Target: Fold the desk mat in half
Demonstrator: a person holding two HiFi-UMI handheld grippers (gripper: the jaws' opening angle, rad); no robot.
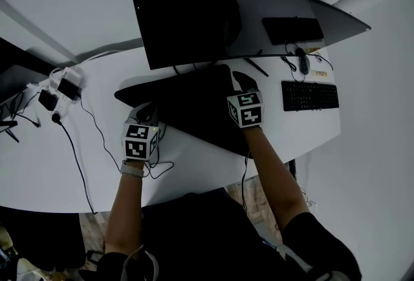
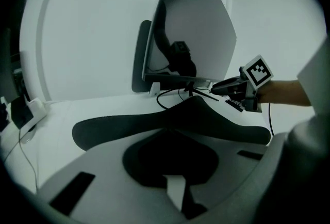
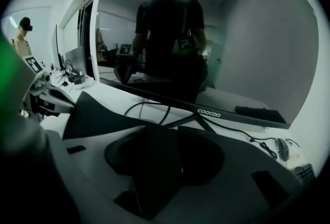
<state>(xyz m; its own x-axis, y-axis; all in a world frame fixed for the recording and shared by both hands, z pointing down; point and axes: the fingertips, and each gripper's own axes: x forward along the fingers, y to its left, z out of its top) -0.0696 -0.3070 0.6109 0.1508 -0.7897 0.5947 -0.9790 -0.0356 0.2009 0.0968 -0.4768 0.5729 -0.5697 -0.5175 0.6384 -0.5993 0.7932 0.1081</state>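
Black and limp, the desk mat (image 1: 187, 105) lies on the white table (image 1: 39, 169) just in front of the monitor (image 1: 213, 21), its left end spread flat and its middle humped up into a soft peak, which the left gripper view shows just beside the tips of the other gripper. The left gripper (image 1: 150, 114) sits at the mat's near left edge; its jaws look pressed together on that edge, though the left gripper view is dim and I would not swear to it. The right gripper (image 1: 242, 82) hangs over the mat's far right part, close under the screen, with its jaws spread and no pad pressing on the mat. Past the mat's right end a dark keyboard (image 1: 309, 96) lies flat, and a mouse (image 1: 303, 61) sits beyond it, near the monitor's foot. Off to the left, well apart from the mat, a white power strip (image 1: 61, 92) with plugs feeds thin black cables (image 1: 81, 163) that trail across the tabletop towards its near edge.
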